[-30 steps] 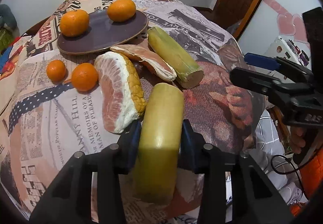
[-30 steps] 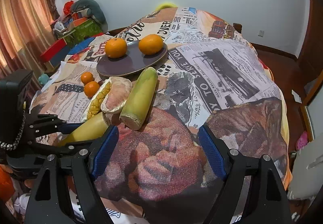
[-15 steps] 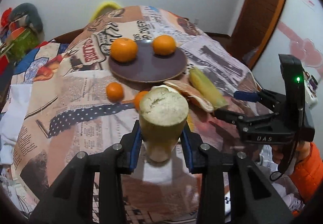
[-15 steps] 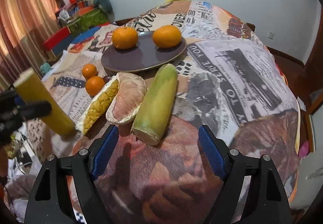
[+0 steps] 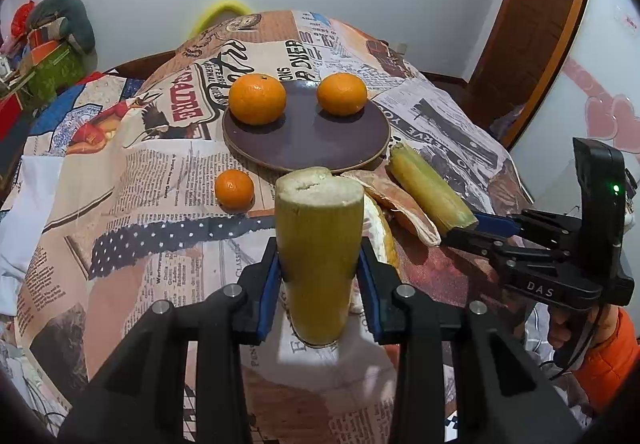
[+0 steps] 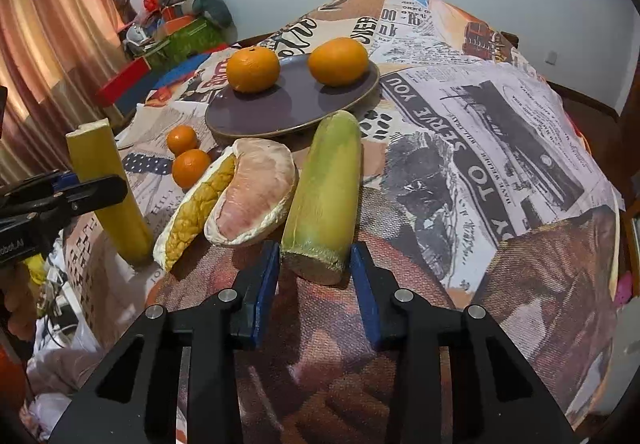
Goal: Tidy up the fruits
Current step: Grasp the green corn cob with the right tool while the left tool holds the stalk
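1. Since a second before, the left gripper (image 5: 319, 276) had lifted its yellow-green cane piece (image 5: 319, 244) from lying flat to standing nearly upright, and the right gripper (image 6: 314, 282) had come in from a wide-open stance to straddle the cut end of the second cane piece (image 6: 326, 192).
2. Both blue pads of the left gripper pressed on the sides of the upright piece, so it was firmly held, its pale cut top facing the room.
3. Seen from the right wrist, that held piece stood at the near left edge of the table (image 6: 500, 148), its foot just beside the yellow-rinded pomelo wedge (image 6: 196, 212).
4. On the right, the jaws were closing, with the green cane's cut end between the pads; a thin gap seemed to remain on each side, so I would not call it gripped.
5. That green piece lay flat on the newspaper-print cloth, its far tip touching or just beside the rim of the purple plate (image 6: 280, 116).
6. Two large oranges (image 6: 253, 69) sat on the plate, well apart from each other.
7. Two small oranges (image 6: 191, 168) lay on the cloth left of the plate, near the pomelo.
8. A second pomelo wedge (image 6: 256, 200), pink flesh up, rested between the yellow-rinded wedge and the green cane, touching both.
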Action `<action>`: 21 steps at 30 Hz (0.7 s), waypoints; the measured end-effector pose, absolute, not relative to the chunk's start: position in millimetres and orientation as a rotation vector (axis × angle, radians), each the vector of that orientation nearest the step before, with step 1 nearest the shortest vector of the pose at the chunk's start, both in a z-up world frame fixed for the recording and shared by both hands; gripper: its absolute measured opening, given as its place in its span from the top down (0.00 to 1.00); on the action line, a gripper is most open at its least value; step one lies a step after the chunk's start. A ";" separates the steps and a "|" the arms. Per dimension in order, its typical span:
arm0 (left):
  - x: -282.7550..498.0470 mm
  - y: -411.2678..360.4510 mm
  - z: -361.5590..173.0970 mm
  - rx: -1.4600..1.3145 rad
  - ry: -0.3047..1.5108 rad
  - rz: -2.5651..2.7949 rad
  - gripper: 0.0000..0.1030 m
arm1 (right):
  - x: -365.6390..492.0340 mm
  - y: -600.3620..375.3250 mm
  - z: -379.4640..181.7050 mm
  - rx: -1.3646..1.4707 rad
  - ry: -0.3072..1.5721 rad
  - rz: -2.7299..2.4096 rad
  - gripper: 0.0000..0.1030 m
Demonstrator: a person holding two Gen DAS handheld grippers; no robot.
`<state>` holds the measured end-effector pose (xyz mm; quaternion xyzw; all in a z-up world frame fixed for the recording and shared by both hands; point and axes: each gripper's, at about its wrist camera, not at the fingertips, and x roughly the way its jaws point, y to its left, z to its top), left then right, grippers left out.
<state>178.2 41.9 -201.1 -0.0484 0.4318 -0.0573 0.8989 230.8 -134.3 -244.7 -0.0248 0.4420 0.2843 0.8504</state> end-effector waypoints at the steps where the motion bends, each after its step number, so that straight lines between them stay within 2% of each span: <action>1: 178.4 41.9 -201.2 -0.100 0.895 -0.120 0.65 | 228.9 -135.5 -244.1 -0.057 0.930 0.597 0.68; 11: 177.3 37.7 -200.9 -0.072 0.879 -0.121 0.65 | 209.8 -157.3 -233.6 -0.085 0.974 0.605 0.69; 21: 177.5 39.0 -201.9 -0.078 0.879 -0.123 0.65 | 252.8 -129.5 -246.7 -0.105 1.004 0.618 0.66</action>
